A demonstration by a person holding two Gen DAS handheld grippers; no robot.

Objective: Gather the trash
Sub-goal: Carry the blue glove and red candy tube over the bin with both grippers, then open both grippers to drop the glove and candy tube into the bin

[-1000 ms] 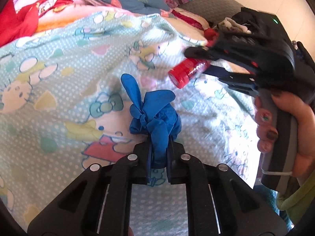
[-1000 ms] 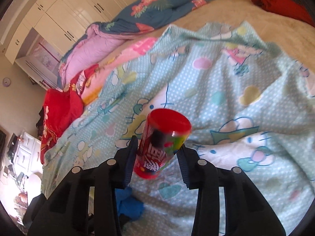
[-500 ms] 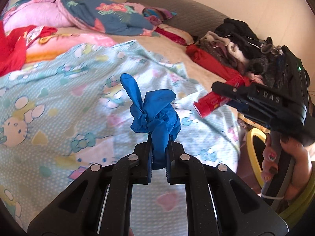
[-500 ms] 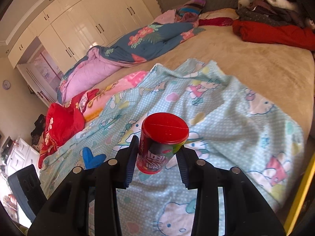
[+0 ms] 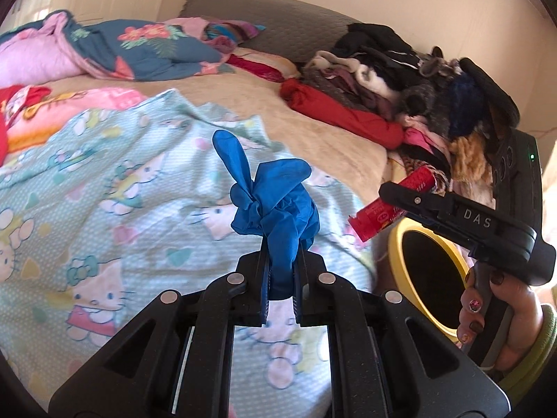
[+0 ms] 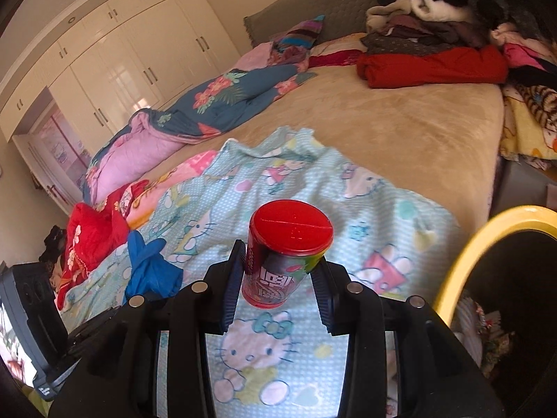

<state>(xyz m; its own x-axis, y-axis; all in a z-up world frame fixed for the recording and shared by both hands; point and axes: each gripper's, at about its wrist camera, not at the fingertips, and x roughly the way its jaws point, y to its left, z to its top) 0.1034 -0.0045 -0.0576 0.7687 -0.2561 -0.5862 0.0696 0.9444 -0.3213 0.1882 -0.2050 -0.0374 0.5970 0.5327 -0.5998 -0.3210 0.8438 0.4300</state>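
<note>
Grippers both clamped — our left gripper (image 5: 281, 271) pinches a blue glove (image 5: 275, 205), our right gripper (image 6: 278, 278) a red can (image 6: 285, 254) — beside the yellow-rimmed bin (image 6: 463, 261).

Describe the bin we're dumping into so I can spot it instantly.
Start at the bed and follow the cartoon-cat blanket to its near corner. Just off that edge stands the yellow-rimmed bin, the only round, dark-mouthed thing there.
</note>
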